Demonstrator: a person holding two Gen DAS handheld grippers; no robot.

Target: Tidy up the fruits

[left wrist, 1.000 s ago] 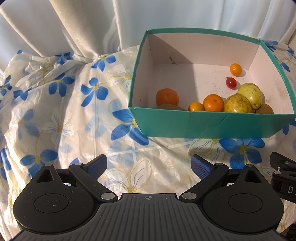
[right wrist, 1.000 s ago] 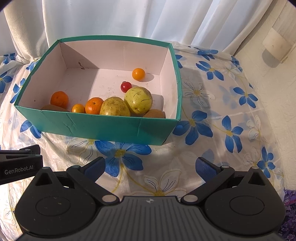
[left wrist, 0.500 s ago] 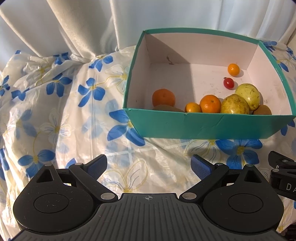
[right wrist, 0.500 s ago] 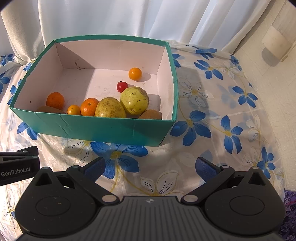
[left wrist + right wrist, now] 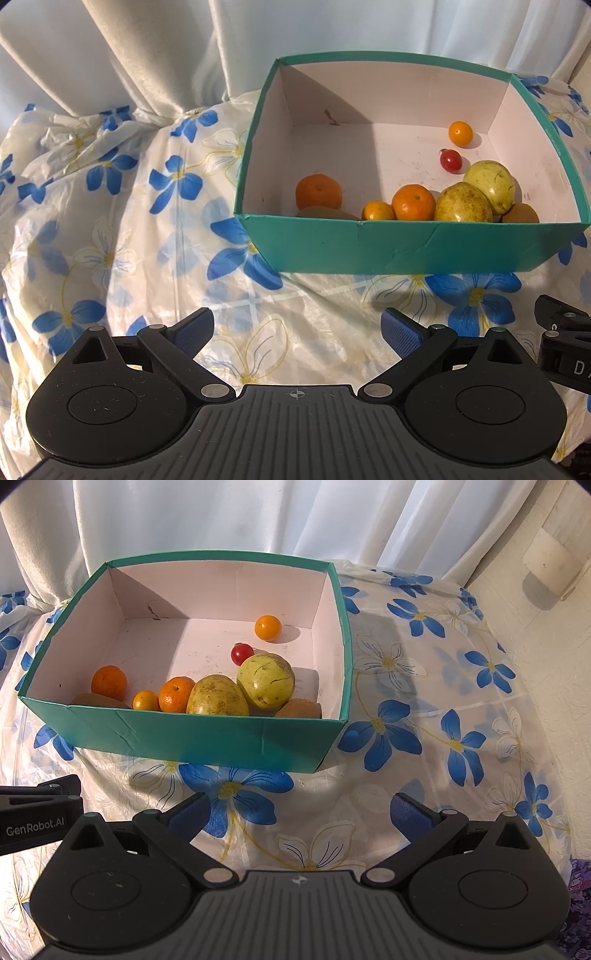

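A teal box (image 5: pixel 406 247) (image 5: pixel 192 734) with a white inside stands on the flowered cloth. In it lie two yellow-green fruits (image 5: pixel 266 681) (image 5: pixel 217 698), oranges (image 5: pixel 176 694) (image 5: pixel 109 681), a small orange fruit (image 5: pixel 145 700), a round orange one (image 5: pixel 268 627) near the back, a red cherry tomato (image 5: pixel 242 653) and two brown kiwis (image 5: pixel 298 709) (image 5: pixel 98 700). The same fruits show in the left wrist view (image 5: pixel 463 203). My left gripper (image 5: pixel 297 330) is open and empty in front of the box. My right gripper (image 5: pixel 300 814) is open and empty, also in front of it.
A white cloth with blue flowers (image 5: pixel 110 221) (image 5: pixel 443 709) covers the table. White curtains (image 5: pixel 147 55) hang behind the box. A pale wall (image 5: pixel 546 602) rises at the right. The left gripper's body (image 5: pixel 33 819) shows at the left edge of the right wrist view.
Both grippers have drawn back and shifted slightly right, so the box sits further left and smaller in both views. Jaws stay open and empty. The fruits have not moved.
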